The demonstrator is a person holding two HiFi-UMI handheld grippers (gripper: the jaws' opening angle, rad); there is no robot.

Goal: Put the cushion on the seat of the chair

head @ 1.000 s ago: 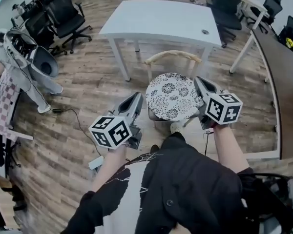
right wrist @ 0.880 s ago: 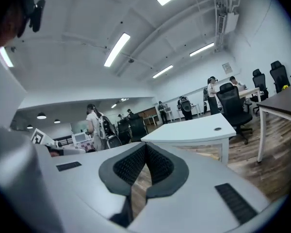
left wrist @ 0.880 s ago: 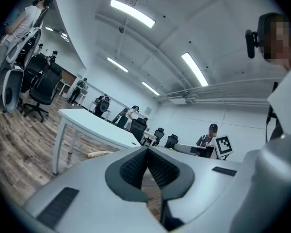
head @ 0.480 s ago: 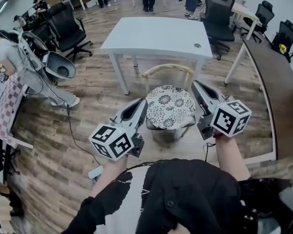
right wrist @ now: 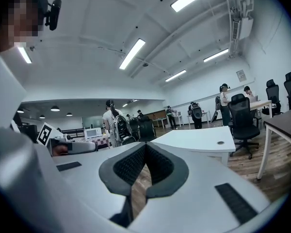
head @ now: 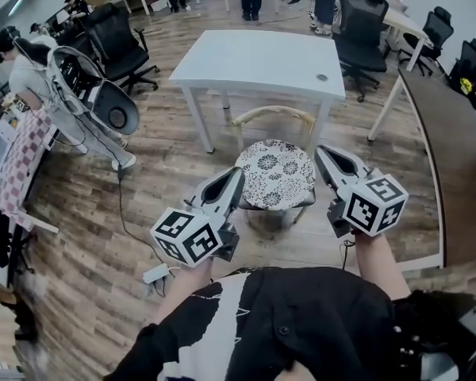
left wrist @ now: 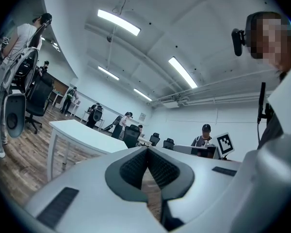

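Note:
A round cushion (head: 275,175) with a black-and-white flower print lies flat on the seat of a wooden chair with a curved back (head: 274,115), in the middle of the head view. My left gripper (head: 236,175) hangs to the cushion's left, above it, and my right gripper (head: 322,151) to its right. Neither touches the cushion. In the left gripper view the left gripper (left wrist: 147,150) has its pads meeting at the tips with nothing between them. The right gripper (right wrist: 145,145) looks the same in its own view. Both point level across the room, over the chair.
A white table (head: 262,54) stands right behind the chair. Black office chairs (head: 119,42) stand at back left and back right. A person (head: 32,70) with equipment is at the left. A long dark desk (head: 452,157) runs along the right. A cable and power block (head: 155,274) lie on the wooden floor.
Both grippers have lifted up and drawn back from the cushion's sides. The cushion stays flat on the seat. The head view has tipped up to show more of the room.

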